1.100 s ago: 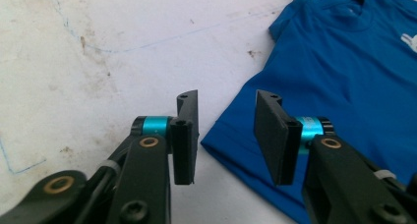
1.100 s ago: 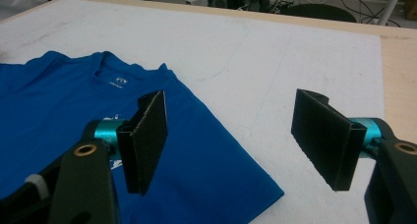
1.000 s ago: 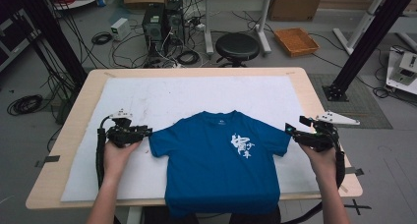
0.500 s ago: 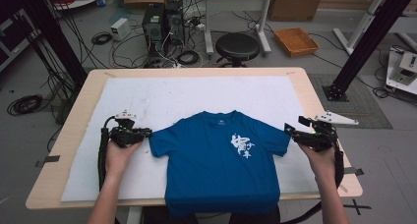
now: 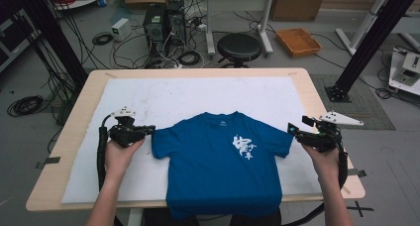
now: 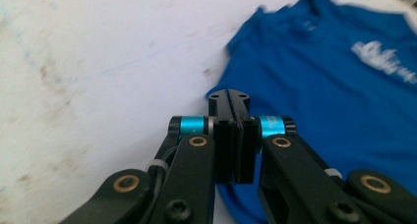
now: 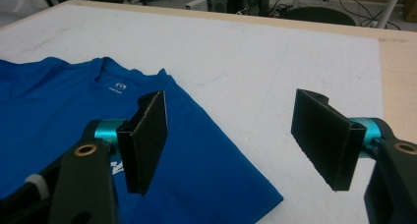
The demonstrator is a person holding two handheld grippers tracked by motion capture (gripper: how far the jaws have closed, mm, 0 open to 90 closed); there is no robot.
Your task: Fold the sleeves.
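A blue T-shirt [image 5: 223, 166] with a white chest print lies face up on the white mat [image 5: 198, 94], its hem hanging over the table's front edge. My left gripper [image 5: 148, 130] is shut, its tip at the edge of the shirt's left sleeve [image 6: 255, 62]; no cloth shows between the jaws of the left gripper [image 6: 229, 94]. At the shirt's right sleeve [image 7: 206, 150] my right gripper [image 5: 295, 130] stands open. In the right gripper view its two pads [image 7: 145, 140] are wide apart, one over the sleeve, and the right gripper [image 7: 231, 135] holds nothing.
The wooden table [image 5: 317, 94] shows bare strips around the mat. Behind it on the floor are a black stool [image 5: 239, 46], computer towers [image 5: 166, 23], loose cables and an orange tray [image 5: 298, 41]. A black frame post [image 5: 366, 42] stands at the right.
My left gripper has edged right, up to the left sleeve's edge. The right gripper and the shirt have hardly moved.
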